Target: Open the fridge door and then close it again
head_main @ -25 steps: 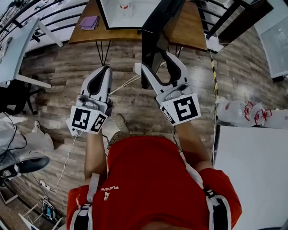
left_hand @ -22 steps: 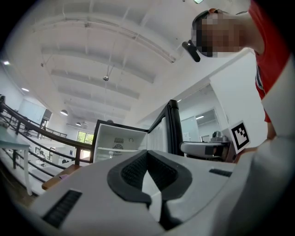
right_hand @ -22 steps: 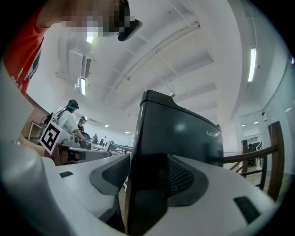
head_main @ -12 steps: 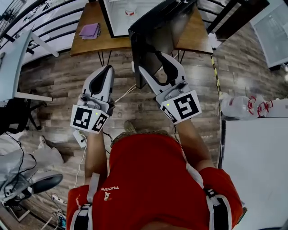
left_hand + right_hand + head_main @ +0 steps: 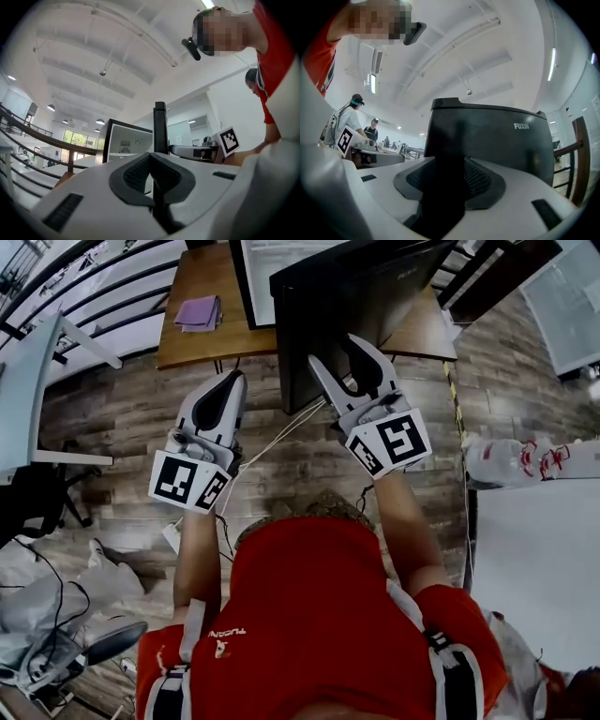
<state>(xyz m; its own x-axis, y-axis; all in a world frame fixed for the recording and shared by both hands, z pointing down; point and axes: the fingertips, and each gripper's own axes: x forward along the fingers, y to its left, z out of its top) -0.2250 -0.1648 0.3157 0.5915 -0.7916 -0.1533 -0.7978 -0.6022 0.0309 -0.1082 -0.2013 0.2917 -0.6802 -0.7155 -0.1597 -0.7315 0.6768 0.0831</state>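
The left tool (image 5: 231,381) is shut and empty. The right tool (image 5: 352,356) has its jaws apart, though they have just been narrowing. The open black fridge door (image 5: 347,296) is straight ahead of its tips; contact is unclear. Only the right gripper view shows the door's lettered front. Only the left gripper view shows the door edge-on, with the fridge's white inside (image 5: 124,140) left of it. The head view alone shows the wooden surface (image 5: 192,338) beneath.
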